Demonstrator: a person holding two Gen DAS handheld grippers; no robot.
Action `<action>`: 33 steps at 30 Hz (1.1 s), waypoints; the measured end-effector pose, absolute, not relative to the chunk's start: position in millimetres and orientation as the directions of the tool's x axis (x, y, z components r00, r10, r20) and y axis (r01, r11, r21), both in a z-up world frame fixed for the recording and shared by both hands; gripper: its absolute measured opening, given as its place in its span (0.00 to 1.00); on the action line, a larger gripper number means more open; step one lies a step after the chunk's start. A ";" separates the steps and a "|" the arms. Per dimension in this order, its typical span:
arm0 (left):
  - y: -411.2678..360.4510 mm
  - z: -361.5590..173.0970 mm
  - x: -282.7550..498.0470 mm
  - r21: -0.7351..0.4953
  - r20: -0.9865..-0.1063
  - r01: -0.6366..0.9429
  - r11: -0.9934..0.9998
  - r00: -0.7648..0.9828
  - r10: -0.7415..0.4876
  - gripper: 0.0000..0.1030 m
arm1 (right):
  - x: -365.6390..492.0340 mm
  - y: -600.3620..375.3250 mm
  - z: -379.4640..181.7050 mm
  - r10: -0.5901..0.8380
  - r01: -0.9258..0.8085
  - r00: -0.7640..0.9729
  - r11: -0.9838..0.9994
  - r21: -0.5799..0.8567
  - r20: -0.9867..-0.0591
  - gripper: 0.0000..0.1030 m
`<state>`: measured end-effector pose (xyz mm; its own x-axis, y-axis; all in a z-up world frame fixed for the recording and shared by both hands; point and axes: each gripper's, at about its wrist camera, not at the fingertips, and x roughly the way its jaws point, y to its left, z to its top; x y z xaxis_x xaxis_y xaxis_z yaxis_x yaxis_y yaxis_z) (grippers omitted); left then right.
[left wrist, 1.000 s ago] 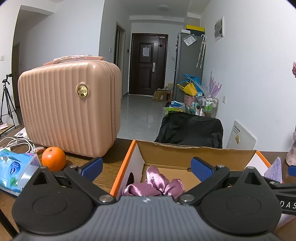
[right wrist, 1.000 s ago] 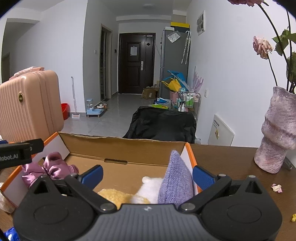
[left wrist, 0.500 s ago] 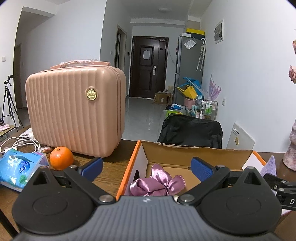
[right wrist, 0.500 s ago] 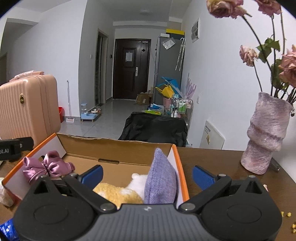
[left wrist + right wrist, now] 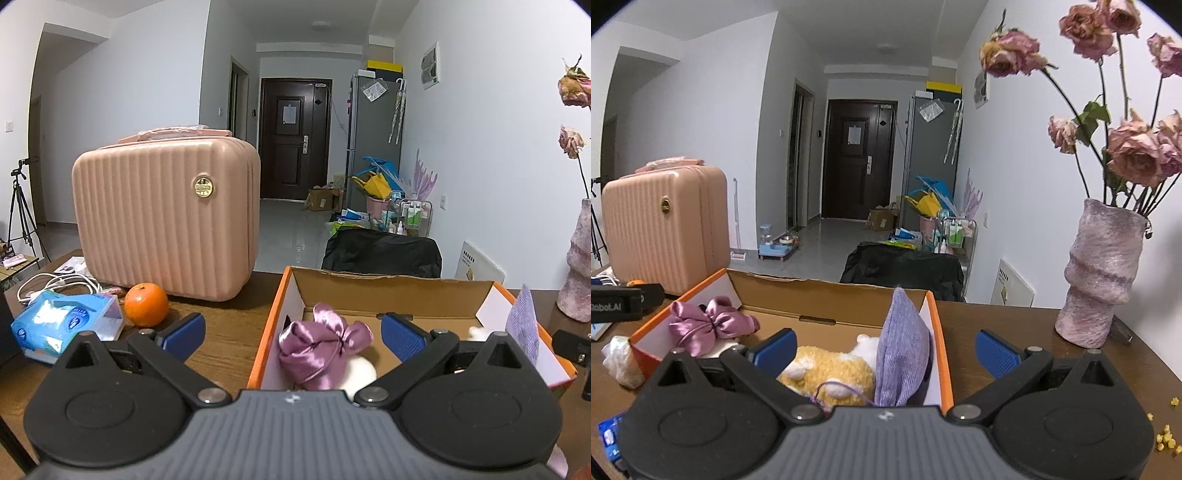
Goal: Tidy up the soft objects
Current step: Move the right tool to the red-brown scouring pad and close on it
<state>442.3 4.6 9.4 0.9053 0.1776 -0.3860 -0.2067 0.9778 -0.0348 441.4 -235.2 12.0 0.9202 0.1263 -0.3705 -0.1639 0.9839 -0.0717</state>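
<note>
Plainly, both tongs stand wide and empty over the near rim of the orange-edged cardboard box (image 5: 938,354) — the left gripper (image 5: 291,332) nearer the purple satin scrunchie (image 5: 321,345) at its left end, the right gripper (image 5: 884,349) nearer the upright lavender pouch (image 5: 901,354) beside the yellow plush toy (image 5: 827,373).

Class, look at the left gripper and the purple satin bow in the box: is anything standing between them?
Nothing visible does. The left gripper has its jaws open and empty, and the purple satin bow lies just ahead inside the cardboard box, with only the box's near wall low in front.
</note>
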 end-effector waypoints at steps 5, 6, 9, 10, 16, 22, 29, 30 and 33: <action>4.0 8.7 423.0 -0.030 -0.378 -0.201 0.979 0.909 0.175 1.00 | 419.8 -240.3 10.4 0.132 -0.166 0.925 0.984 -0.066 -0.357 1.00; 3.8 8.3 419.2 -0.030 -0.378 -0.199 0.979 0.910 0.174 1.00 | 415.5 -241.4 9.2 0.132 -0.166 0.925 0.984 -0.066 -0.356 1.00; 3.5 6.6 409.0 -0.029 -0.381 -0.196 0.980 0.909 0.171 1.00 | 402.7 -243.8 6.2 0.134 -0.169 0.925 0.983 -0.068 -0.356 1.00; 3.8 6.1 405.8 -0.029 -0.384 -0.194 0.981 0.908 0.168 1.00 | 397.9 -244.8 5.2 0.138 -0.172 0.924 0.983 -0.065 -0.358 1.00; 4.2 3.6 385.1 -0.036 -0.389 -0.177 0.983 0.909 0.150 1.00 | 374.5 -248.8 0.6 0.150 -0.183 0.924 0.981 -0.062 -0.353 1.00; 5.4 0.3 364.6 -0.038 -0.392 -0.162 0.986 0.910 0.134 1.00 | 354.7 -252.7 -3.3 0.153 -0.187 0.922 0.980 -0.064 -0.355 1.00; 4.4 -6.6 343.8 -0.025 -0.413 -0.143 0.989 0.903 0.120 1.00 | 330.4 -259.2 -7.3 0.153 -0.186 0.923 0.981 -0.060 -0.353 1.00; 4.6 -7.1 340.7 -0.025 -0.415 -0.142 0.990 0.902 0.119 1.00 | 326.9 -259.7 -8.0 0.154 -0.187 0.923 0.981 -0.061 -0.353 1.00; 3.9 -9.5 330.4 -0.026 -0.419 -0.137 0.990 0.901 0.113 1.00 | 316.9 -261.0 -11.1 0.155 -0.190 0.923 0.980 -0.066 -0.354 1.00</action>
